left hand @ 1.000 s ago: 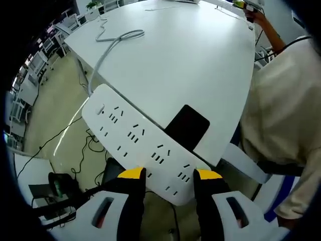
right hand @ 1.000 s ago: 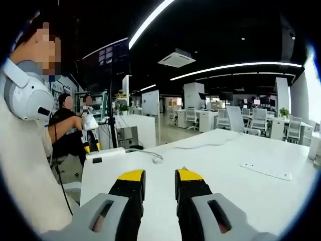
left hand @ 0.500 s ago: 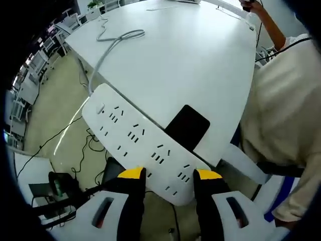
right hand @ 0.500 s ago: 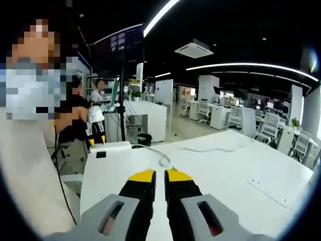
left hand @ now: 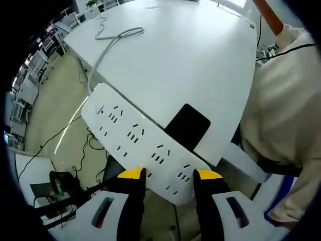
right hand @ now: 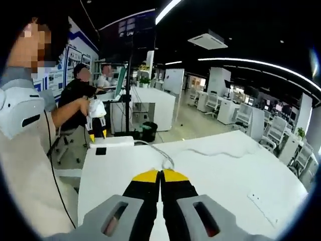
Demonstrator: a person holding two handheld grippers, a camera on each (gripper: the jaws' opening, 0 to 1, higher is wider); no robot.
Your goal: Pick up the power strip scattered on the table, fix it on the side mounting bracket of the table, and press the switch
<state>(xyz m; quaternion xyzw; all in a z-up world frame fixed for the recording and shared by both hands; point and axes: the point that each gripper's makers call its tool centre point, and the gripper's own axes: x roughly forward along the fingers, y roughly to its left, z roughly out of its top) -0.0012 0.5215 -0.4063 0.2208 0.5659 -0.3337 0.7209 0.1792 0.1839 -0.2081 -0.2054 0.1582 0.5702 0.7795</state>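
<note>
In the left gripper view the white power strip (left hand: 135,135) lies slantwise over the table's edge. My left gripper (left hand: 169,174) is shut on its near end, one yellow tip on each long side. A black bracket (left hand: 186,126) sits on the table's edge just behind the strip. The strip's grey cable (left hand: 113,42) runs away across the tabletop. In the right gripper view my right gripper (right hand: 160,174) hangs above the table, shut with nothing between its tips. Far off at the table's left corner are the strip (right hand: 111,142), the bracket (right hand: 101,150) and the left gripper (right hand: 95,134).
The white table (left hand: 200,55) is broad. A person in beige (left hand: 286,115) stands close beside the bracket. Below the table's edge lie black cables and a device on the floor (left hand: 60,183). Desks and chairs (right hand: 235,108) stand further off in the room.
My right gripper's jaws have closed from a clear gap to touching, and its view has swung. The left gripper and the strip have stayed put.
</note>
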